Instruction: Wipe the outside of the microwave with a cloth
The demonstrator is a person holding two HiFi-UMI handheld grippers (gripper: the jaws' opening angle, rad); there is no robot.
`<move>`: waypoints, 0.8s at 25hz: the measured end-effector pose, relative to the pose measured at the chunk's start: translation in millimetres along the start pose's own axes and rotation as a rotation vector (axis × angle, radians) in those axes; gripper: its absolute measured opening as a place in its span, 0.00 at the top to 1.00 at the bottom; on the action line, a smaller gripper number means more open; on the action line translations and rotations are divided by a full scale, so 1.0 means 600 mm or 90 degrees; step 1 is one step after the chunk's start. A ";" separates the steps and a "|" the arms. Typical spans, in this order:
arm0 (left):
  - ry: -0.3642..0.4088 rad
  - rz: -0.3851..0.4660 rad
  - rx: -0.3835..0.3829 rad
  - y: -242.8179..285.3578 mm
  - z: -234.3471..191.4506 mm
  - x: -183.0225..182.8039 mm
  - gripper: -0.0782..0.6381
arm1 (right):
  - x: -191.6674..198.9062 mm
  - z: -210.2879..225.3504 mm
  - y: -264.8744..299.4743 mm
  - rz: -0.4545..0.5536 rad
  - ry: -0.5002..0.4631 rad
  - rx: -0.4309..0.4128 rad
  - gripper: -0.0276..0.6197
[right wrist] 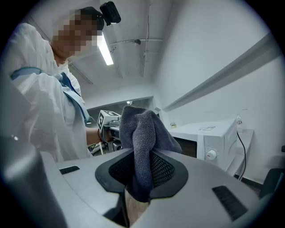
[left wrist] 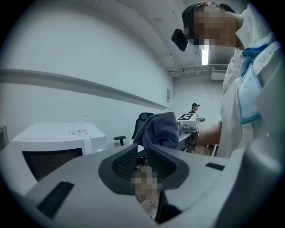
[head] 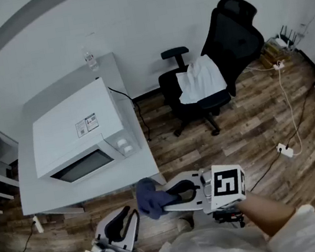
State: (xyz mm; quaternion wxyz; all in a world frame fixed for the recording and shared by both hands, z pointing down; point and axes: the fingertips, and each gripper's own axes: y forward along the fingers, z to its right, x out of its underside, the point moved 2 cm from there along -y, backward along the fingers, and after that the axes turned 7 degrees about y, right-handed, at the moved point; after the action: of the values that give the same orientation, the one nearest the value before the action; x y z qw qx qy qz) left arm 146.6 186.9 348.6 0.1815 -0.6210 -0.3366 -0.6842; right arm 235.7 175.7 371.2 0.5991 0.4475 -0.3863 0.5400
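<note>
microwave (head: 78, 135) sits on the white table (head: 145, 160) at far left, door shut. no wiping contact shows, so the whole outside is judged left to do. left gripper (head: 126, 216), near left, has its jaws closed on nothing. right gripper (head: 168, 198) pinches the dark blue cloth (head: 148, 197) just off the table's near corner, clear of the microwave. label (head: 87, 124) on the microwave's top: print too small to read.

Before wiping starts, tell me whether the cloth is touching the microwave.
Apart. The head view shows the cloth, clamped in the right gripper, with bare table between it and the microwave.
</note>
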 end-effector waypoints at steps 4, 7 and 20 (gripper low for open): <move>-0.001 0.002 0.001 -0.003 0.000 0.004 0.80 | 0.004 -0.002 0.004 -0.005 -0.006 -0.002 0.81; -0.004 0.002 0.004 -0.006 0.000 0.004 0.80 | 0.003 -0.005 0.006 -0.010 -0.005 -0.001 0.81; 0.009 -0.006 0.022 -0.010 -0.008 0.006 0.80 | -0.020 0.022 0.004 0.042 -0.031 0.009 0.81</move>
State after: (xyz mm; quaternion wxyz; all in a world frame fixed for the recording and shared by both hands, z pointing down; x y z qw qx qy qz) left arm 138.6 188.3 350.9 0.1912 -0.6117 -0.3498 -0.6833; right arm 232.0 159.7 363.8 0.5682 0.4520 -0.4113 0.5511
